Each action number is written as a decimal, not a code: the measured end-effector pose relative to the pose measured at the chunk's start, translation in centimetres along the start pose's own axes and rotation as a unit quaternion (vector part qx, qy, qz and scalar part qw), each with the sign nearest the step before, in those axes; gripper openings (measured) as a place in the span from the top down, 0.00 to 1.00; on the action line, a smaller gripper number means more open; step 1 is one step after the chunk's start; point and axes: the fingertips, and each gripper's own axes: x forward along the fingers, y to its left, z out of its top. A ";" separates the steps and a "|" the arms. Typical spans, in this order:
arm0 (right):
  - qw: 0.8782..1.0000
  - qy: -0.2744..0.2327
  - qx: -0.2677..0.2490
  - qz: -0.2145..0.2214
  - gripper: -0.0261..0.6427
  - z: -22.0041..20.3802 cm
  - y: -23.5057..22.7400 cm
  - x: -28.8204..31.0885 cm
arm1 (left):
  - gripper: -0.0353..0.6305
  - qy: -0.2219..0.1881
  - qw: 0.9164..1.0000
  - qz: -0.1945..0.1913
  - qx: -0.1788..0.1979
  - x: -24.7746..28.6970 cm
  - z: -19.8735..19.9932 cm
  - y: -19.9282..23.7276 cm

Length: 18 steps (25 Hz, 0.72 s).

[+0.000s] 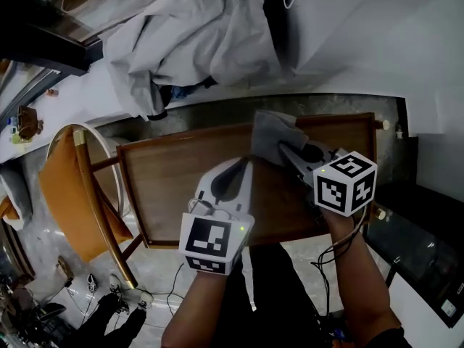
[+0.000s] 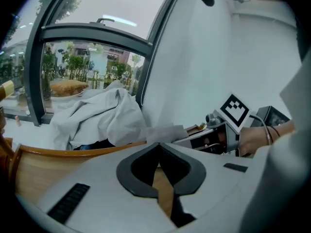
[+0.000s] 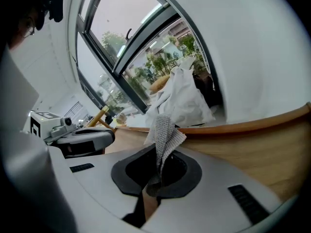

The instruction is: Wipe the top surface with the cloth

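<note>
a grey knitted cloth (image 1: 271, 132) lies bunched on the far edge of the wooden table top (image 1: 170, 187), and we see one corner of it pinched between the closed jaws of the right gripper (image 1: 284, 149), standing up in a fold in the right gripper view. the left gripper (image 1: 242, 165) hangs over the middle of the top, just beside the right one, its jaws together with nothing between them. a chair with an orange cushion (image 1: 64, 188) stands at the table's left, and crumpled white fabric (image 1: 196, 38) is heaped beyond the far edge.
</note>
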 end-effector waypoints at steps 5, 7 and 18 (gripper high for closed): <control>1.000 -0.012 0.013 -0.024 0.92 -0.1 -3.4 -3.0 | 0.93 0.010 1.000 -0.013 0.010 2.6 0.2 -2.4; 0.999 -0.017 0.019 -0.033 0.92 0.0 -4.7 -4.1 | 0.93 0.011 1.000 -0.020 0.014 3.4 0.4 -3.3; 0.994 -0.036 0.044 -0.099 0.92 -0.1 -12.1 -10.2 | 0.93 0.022 0.997 -0.059 0.034 7.4 0.9 -7.9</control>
